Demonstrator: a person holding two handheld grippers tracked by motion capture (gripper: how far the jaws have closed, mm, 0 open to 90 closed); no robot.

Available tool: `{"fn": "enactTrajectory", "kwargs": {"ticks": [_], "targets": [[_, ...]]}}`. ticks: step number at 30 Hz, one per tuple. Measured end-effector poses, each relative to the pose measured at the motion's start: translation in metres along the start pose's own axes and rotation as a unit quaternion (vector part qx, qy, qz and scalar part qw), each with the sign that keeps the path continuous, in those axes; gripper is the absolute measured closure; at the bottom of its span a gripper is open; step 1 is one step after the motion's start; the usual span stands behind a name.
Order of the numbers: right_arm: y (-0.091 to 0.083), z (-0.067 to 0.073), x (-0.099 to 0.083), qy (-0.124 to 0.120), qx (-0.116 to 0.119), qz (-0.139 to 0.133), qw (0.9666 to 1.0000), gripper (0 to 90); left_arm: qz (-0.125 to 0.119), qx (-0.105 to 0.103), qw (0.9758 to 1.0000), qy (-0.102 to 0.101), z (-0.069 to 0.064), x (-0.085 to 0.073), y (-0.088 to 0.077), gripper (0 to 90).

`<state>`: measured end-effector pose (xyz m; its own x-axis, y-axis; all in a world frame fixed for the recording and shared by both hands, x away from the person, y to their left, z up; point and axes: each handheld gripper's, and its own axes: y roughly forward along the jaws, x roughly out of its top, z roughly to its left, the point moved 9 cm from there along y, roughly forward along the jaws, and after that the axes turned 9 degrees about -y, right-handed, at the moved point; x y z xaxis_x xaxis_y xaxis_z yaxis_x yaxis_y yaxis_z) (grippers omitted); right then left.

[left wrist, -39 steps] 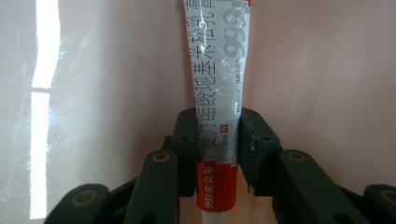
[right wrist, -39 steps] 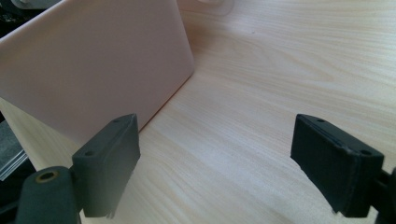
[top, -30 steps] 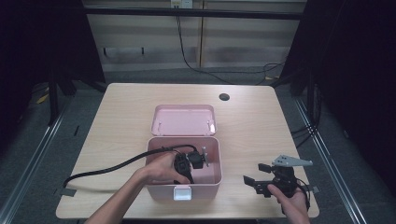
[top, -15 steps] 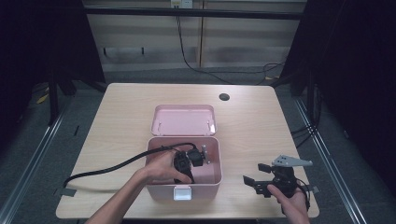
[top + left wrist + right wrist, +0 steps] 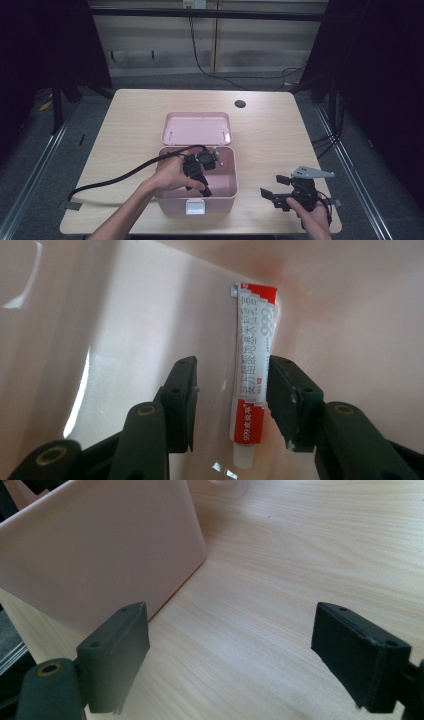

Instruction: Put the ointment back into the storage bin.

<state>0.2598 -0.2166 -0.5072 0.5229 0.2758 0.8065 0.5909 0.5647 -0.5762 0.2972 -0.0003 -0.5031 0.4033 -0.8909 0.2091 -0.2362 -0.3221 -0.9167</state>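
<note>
An open pink box [image 5: 220, 199] stands at the table's near middle, its lid [image 5: 196, 128] tipped back. My left gripper [image 5: 200, 176] reaches down into it. In the left gripper view a red and white ointment tube [image 5: 252, 365] lies flat on the box floor [image 5: 150, 315]. My left gripper [image 5: 231, 375] hangs over the tube's lower half; its jaws have just been opening, and they stand apart with neither pad pressing the tube. My right gripper [image 5: 274, 187] rests open and empty on the table to the right of the box.
The right gripper view has the box's pink side wall [image 5: 100, 550] close on the left and bare wooden table [image 5: 280, 570] ahead. A black cable [image 5: 115, 179] trails left from the left gripper. A dark round hole [image 5: 240, 104] marks the table's far side.
My left gripper has lifted slightly inside the box. The right gripper has kept still.
</note>
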Motion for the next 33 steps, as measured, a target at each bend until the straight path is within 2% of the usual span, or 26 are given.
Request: {"fn": "enactTrajectory", "kwargs": {"ticks": [1, 3, 8, 13, 14, 18, 19, 20, 23, 31, 32, 33], "targets": [[0.0, 0.0, 0.0, 0.001, 0.0, 0.001, 1.0, 14.9, -0.01, -0.004, 0.9998, 0.014, -0.003, 0.0, -0.003, 56.7], [0.0, 0.0, 0.0, 0.001, -0.002, 0.002, 1.0, 14.9, -0.01, 0.002, 0.9999, 0.008, -0.003, -0.001, -0.004, 54.5], [0.0, 0.0, 0.0, 0.001, -0.001, 0.001, 1.0, 14.9, -0.016, 0.006, 0.9998, 0.012, -0.007, -0.003, -0.012, 49.7], [0.0, 0.0, 0.0, 0.0, 0.0, -0.001, 1.0, 14.9, -0.038, 0.011, 0.9991, 0.013, -0.01, -0.003, -0.027, 47.3], [0.0, 0.0, 0.0, 0.0, 0.0, -0.001, 1.0, 14.9, -0.048, 0.015, 0.9987, 0.011, -0.012, -0.004, -0.032, 46.2], [0.0, 0.0, 0.0, 0.0, 0.0, -0.001, 1.0, 14.9, -0.054, 0.028, 0.998, 0.016, -0.012, -0.005, -0.037, 43.6], [0.0, 0.0, 0.0, 0.0, 0.001, -0.001, 1.0, 15.1, -0.058, 0.033, 0.9977, 0.009, -0.012, -0.006, -0.039, 38.7], [0.0, 0.0, 0.0, 0.0, 0.001, -0.001, 1.0, 15.1, -0.062, 0.038, 0.9973, 0.012, -0.012, -0.006, -0.041, 38.5], [0.0, 0.0, 0.0, 0.0, 0.001, -0.001, 1.0, 15.1, -0.068, 0.035, 0.9969, 0.017, -0.014, -0.006, -0.045, 36.7], [0.0, 0.0, 0.0, -0.001, 0.001, -0.002, 1.0, 15.1, -0.101, 0.042, 0.9939, 0.012, -0.014, -0.006, -0.064, 33.3], [0.0, 0.0, 0.0, 0.0, 0.001, -0.002, 1.0, 15.0, -0.107, 0.047, 0.9926, 0.031, -0.016, -0.008, -0.069, 33.4], [0.0, 0.0, 0.0, 0.0, 0.001, -0.001, 1.0, 15.1, -0.111, 0.049, 0.9922, 0.028, -0.017, -0.009, -0.072, 33.8]]}}
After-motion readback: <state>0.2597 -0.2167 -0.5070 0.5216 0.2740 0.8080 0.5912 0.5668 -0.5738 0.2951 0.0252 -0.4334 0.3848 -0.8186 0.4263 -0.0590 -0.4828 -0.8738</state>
